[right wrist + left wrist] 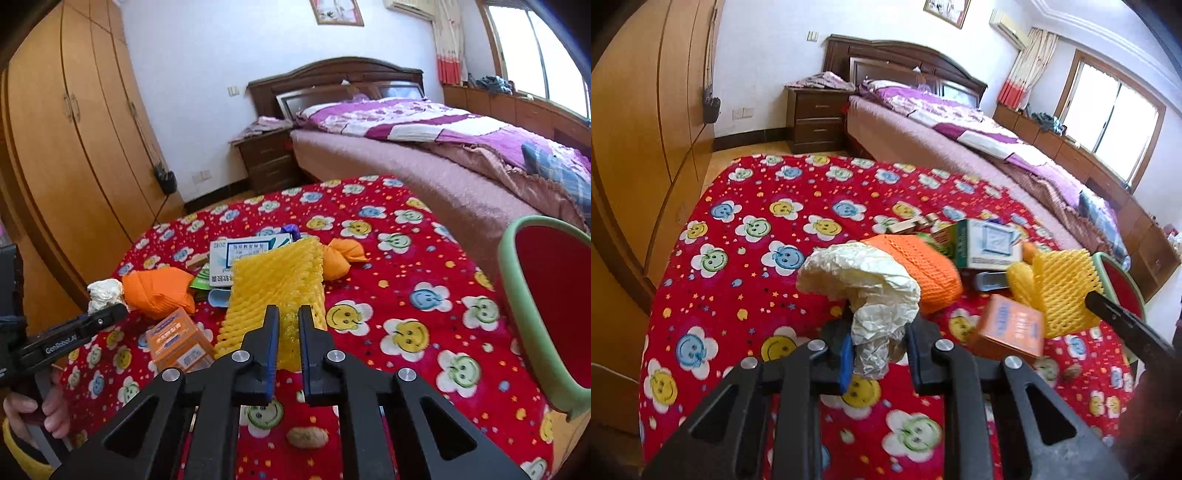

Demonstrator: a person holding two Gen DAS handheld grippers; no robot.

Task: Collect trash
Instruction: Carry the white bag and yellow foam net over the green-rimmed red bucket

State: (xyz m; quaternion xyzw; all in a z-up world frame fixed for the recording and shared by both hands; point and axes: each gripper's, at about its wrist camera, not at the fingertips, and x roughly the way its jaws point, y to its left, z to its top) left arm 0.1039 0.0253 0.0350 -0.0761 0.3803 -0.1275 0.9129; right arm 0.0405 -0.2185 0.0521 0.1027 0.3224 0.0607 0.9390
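Two grippers are both gripping trash over the red cloth (746,266). Left gripper (877,350), bottom center of its view, is clamping crumpled paper (864,284). Right gripper (288,339), bottom center of its own, is pinching yellow foam net (280,284). Orange box (179,341) is lying lower left, orange net (159,291) beyond it, white carton (243,254) further back. Bin (513,295) is sitting at right edge.

The yellow foam net (277,295) is pinched by the right hand-held gripper (288,325) above the red-clothed surface (406,314); crumpled paper (105,293) seems clamped in the left hand-held gripper (110,314).
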